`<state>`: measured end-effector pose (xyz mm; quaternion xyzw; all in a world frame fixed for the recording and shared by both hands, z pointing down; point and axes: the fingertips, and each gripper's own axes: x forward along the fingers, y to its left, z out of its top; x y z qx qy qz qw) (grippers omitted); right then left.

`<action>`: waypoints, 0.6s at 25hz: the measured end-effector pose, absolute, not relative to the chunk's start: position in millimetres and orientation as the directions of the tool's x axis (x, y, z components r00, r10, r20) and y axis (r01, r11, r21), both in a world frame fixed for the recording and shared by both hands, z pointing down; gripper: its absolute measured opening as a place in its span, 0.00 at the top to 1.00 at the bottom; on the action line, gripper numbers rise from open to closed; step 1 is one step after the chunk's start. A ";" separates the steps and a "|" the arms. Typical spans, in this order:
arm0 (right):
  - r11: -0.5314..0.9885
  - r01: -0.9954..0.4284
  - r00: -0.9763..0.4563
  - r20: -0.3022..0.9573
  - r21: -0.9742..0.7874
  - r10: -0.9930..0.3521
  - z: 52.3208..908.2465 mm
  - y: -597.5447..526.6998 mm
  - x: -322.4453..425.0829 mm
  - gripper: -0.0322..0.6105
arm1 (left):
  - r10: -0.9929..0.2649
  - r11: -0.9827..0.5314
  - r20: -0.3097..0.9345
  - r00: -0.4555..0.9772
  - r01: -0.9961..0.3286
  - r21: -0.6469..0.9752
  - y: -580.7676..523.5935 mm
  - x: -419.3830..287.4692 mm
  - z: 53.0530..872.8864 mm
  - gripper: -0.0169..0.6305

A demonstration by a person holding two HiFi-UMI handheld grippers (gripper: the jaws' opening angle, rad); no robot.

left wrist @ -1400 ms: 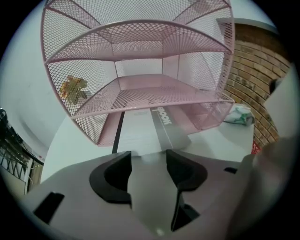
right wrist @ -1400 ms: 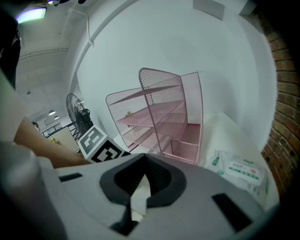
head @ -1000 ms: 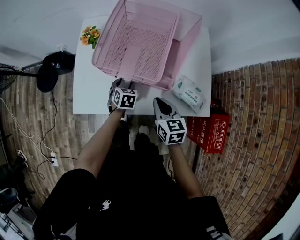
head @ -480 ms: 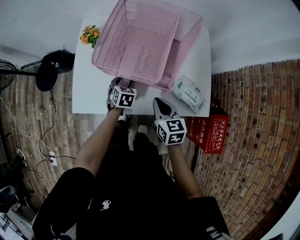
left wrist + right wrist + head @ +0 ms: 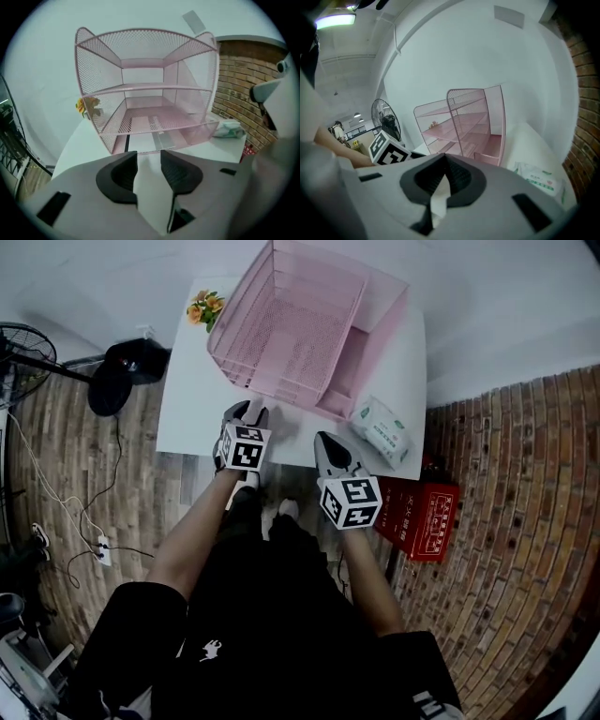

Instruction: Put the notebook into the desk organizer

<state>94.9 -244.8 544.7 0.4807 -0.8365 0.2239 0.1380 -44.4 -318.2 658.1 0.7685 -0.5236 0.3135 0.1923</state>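
Observation:
The pink mesh desk organizer point(image 5: 309, 324) stands at the back of the white table point(image 5: 192, 399). In the left gripper view its open tiers point(image 5: 145, 86) face me. A flat pale notebook point(image 5: 146, 143) with a dark edge lies in the lowest tier. My left gripper point(image 5: 248, 413) hovers just in front of the organizer. Its jaws point(image 5: 148, 154) are closing with nothing between them. My right gripper point(image 5: 326, 442) hangs over the table's near edge, to the right. It point(image 5: 444, 159) is shut and holds nothing. From there the organizer point(image 5: 464, 122) shows side-on.
A tissue pack point(image 5: 380, 427) lies on the table to the right of the organizer. A small flower pot point(image 5: 206, 307) stands at the far left corner. On the floor are a red box point(image 5: 427, 512) on the right and a fan point(image 5: 23, 352) on the left.
The head view has shifted, so the table sits further right in frame. The left gripper stands slightly further back from the organizer's front. The right gripper has hardly moved.

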 end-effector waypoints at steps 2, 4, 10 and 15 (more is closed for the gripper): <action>0.457 -0.859 -0.511 0.427 -0.230 -0.746 536.2 -238.9 95.1 0.95 | -0.704 -0.379 0.661 0.261 -0.925 -0.038 -308.5 -42.9 646.2 0.77; 0.474 -0.854 -0.519 0.412 -0.213 -0.749 528.4 -231.9 96.8 0.95 | -0.723 -0.376 0.638 0.265 -0.925 -0.043 -298.4 -41.1 632.9 0.83; 0.501 -0.844 -0.536 0.351 -0.192 -0.768 501.7 -212.5 108.9 0.95 | -0.784 -0.316 0.565 0.259 -0.949 -0.003 -266.9 -46.3 589.4 0.97; 0.520 -0.831 -0.556 0.304 -0.197 -0.774 486.8 -199.1 115.4 0.95 | -0.800 -0.304 0.532 0.276 -0.952 0.037 -233.1 -44.8 556.1 0.97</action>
